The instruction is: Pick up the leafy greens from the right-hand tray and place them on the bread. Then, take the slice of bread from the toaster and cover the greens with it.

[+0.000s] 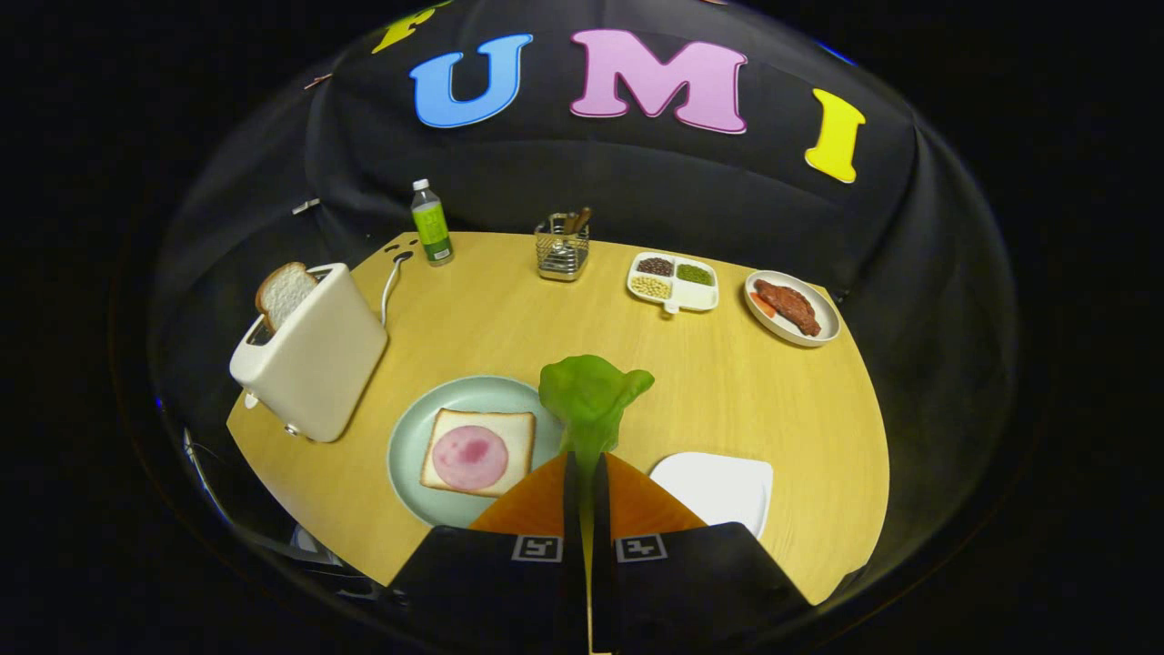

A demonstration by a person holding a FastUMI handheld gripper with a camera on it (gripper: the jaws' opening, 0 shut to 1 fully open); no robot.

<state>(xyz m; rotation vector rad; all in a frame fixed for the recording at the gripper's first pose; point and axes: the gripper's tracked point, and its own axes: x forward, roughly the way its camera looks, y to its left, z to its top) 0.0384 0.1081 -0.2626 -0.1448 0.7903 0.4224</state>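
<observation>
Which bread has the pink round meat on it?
The bread lying flat on the round plate, left of the fingers. The other slice stands in the toaster, bare. The gripper is shut on the greens.

Our tongs point(587, 459) are pinched together on the stem of a soft green lettuce leaf point(591, 396), which stands up just ahead of the tips. At ten o'clock from the leaf, a pale green round plate point(420, 435) on the light wooden bench point(727, 382) carries a square bread slice topped with pink ham point(477, 452). Farther out at ten o'clock, a cream toaster point(314, 355) holds a white bread slice point(284, 293). A white square tray point(718, 487) lies at four o'clock.
</observation>
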